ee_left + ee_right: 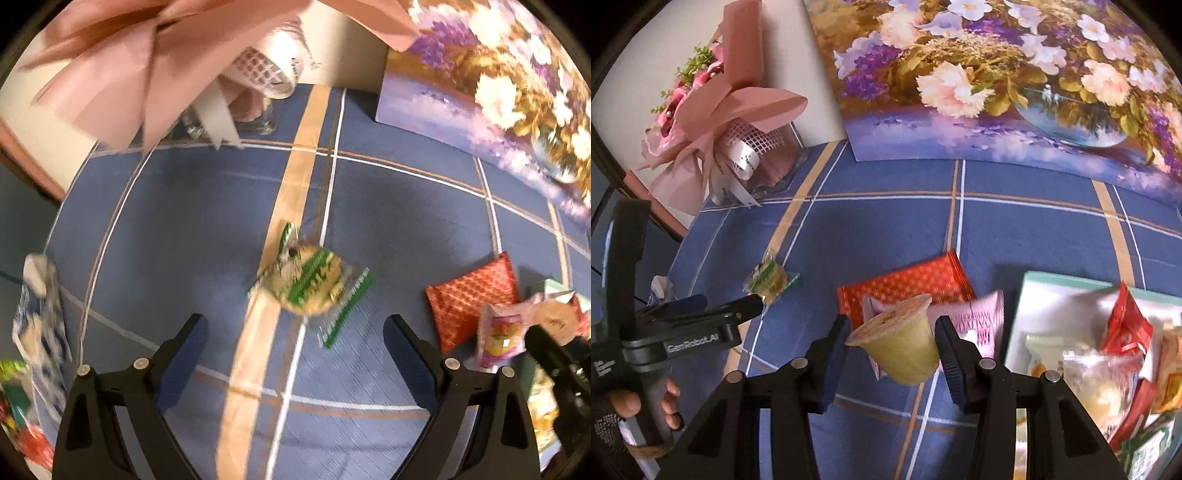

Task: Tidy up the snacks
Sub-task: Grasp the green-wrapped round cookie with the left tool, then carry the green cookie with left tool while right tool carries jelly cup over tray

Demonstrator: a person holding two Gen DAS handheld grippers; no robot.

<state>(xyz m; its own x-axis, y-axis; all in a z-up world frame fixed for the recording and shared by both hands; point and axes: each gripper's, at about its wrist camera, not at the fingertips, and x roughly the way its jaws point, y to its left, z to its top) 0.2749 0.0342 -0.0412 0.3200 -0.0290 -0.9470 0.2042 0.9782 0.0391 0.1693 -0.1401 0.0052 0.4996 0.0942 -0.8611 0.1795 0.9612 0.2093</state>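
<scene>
A pale yellow plastic jelly cup [901,347] sits gripped in the right tool [892,345], lower centre, beside the white snack tray [1067,291]; next comes dropping it in. The left tool [295,343] gapes empty above a green-striped clear-wrapped cookie [310,282] on the blue-checked counter [406,229].

Green-striped cookie pack [314,284] blurred, label unreadable. Snack box [1067,282] cut off at right edge; its contents smeared, can't ID.

1. The left wrist view looks steeply down past its own tongs [295,354] at the blue checked tablecloth [388,229], close above it.
2. The right wrist view tilts forward over its tongs [892,349].
3. Both views share the red packet [472,302] [916,284], green-striped snack [314,284] [770,278], bouquet [147,55] [716,110] and flower painting [498,81] [997,74].
</scene>
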